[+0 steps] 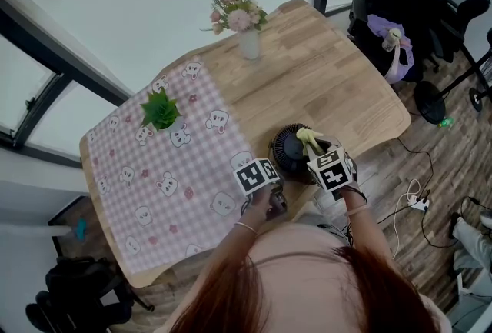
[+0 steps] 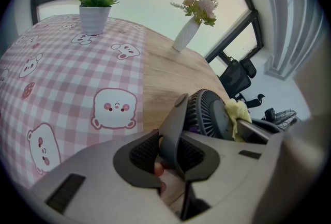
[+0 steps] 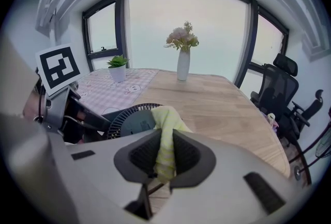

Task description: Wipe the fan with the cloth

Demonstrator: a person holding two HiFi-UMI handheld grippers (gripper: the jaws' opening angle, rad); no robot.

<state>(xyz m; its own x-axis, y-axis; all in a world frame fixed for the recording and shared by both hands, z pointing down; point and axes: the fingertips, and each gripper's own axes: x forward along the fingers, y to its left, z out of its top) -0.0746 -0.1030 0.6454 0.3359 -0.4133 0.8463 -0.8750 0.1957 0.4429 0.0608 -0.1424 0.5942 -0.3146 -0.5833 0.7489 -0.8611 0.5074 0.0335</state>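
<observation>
Near the table's [image 1: 330, 78] front edge, the left gripper [image 2: 173, 151] clamped the fan's [image 2: 207, 117] stand while the right gripper [image 3: 164, 158] pinched the cloth [image 3: 166, 124] on its grille; wiping looked under way, next needing sweeps across it.

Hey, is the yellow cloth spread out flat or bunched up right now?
Bunched up. The cloth is a narrow wad pinched between the fingers of the right gripper, its top draped against the fan.
</observation>
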